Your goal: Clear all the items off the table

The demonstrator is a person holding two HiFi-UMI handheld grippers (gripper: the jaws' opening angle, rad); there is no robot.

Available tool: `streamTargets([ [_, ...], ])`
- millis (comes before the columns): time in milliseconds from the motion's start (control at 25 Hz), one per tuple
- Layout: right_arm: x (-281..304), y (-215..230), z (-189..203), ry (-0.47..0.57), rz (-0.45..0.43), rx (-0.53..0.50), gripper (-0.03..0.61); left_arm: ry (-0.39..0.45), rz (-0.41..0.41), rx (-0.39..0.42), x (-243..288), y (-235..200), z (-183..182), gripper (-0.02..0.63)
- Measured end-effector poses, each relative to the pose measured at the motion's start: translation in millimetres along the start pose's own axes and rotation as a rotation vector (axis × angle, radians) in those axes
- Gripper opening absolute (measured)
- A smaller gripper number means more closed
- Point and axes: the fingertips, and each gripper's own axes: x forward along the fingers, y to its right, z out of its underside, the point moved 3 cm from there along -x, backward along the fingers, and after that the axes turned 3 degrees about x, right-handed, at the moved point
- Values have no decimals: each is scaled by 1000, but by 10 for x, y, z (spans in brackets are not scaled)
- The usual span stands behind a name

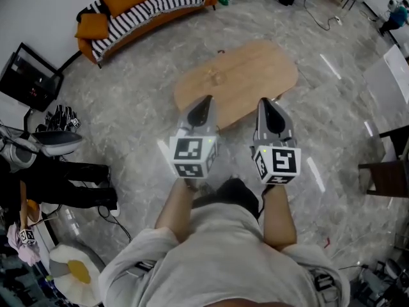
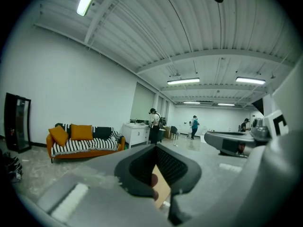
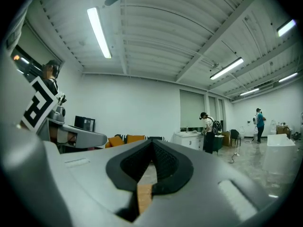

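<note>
Head view, looking steeply down: the person stands short of an oval wooden table [image 1: 255,69], and the task has not yet begun at the tabletop. The left gripper [image 1: 207,99] and right gripper [image 1: 264,100] are held side by side at chest height, noses aimed at the table's near edge. In each gripper view the two jaws meet at their tips and grasp nothing; the tan strip seen through the gap lower down is judged to be the tabletop beyond, not a held piece. The tabletop looks almost bare. The only candidate for clearing is a small pale object [image 1: 217,77] toward the table's left end, about midway between its near and far edges, which is too faint to identify. The step in hand is therefore judged to be the approach. To do it well, the person should close on the near edge until the object can be read clearly, and should part the jaws of one gripper before descending, not at the surface. The left gripper stands nearer that end of the table and is the natural choice. Because the object may be clear or fragile, the jaws should come down on either side of it and close gently, with the other gripper kept off the tabletop.
</note>
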Motion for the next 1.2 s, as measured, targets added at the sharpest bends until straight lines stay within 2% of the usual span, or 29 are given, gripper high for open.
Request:
streamTargets([
  [160,496,85,116,-21,-36,19,8,-26,-16,-8,351,-180,42,20],
  [320,1135,356,207,-13,-93,28,6,-37,-49,-1,971,-311,85,20],
  [480,1829,612,70,31,-146,52,6,-43,-57,47,1638,-417,-121,20],
  [600,2232,707,-49,46,-160,53,6,-41,-50,60,1921,-498,-269,20],
  [680,2396,747,-5,33,-164,58,6,-61,-45,63,2043,-539,-234,20],
  [920,2377,870,513,-82,-181,99,6,-140,-57,-11,2199,-450,201,20],
  [1200,2298,703,1274,-204,-171,129,6,-281,-48,-65,2121,-620,956,20],
])
